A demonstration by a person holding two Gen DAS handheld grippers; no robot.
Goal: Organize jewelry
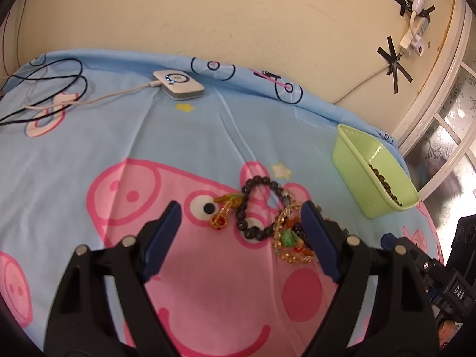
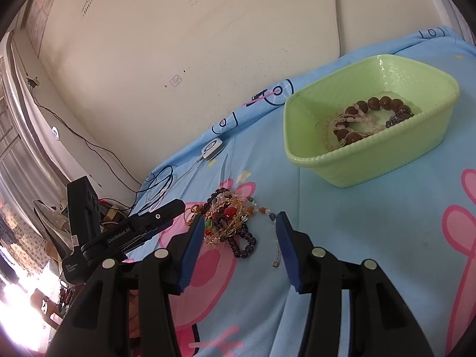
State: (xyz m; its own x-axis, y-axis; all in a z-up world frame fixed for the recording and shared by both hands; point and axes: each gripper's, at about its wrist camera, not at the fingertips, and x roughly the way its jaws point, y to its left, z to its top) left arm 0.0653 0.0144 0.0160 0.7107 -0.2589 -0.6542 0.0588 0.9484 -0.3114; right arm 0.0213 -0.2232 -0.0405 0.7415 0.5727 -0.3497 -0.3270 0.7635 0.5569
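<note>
A tangle of jewelry lies on the cartoon-pig bedsheet: a black bead bracelet [image 1: 253, 208] and gold chains with coloured stones [image 1: 290, 238]. My left gripper [image 1: 241, 205] is open just above the sheet, the bracelet between its fingertips and the chains against its right pad. In the right wrist view the same jewelry pile [image 2: 229, 223] sits between the tips of my right gripper [image 2: 240, 217], which is open with its pads not pressing on it. A light green basket [image 2: 357, 160] behind holds a brown bead bracelet [image 2: 374, 102] and a clear bead string [image 2: 351, 122].
A white device [image 1: 178, 84] with blue lights and its cable rests near the wall, beside black cables [image 1: 44, 89]. A power strip [image 1: 416, 32] is taped to the wall. The green basket [image 1: 351, 160] stands at the sheet's right edge by a window frame.
</note>
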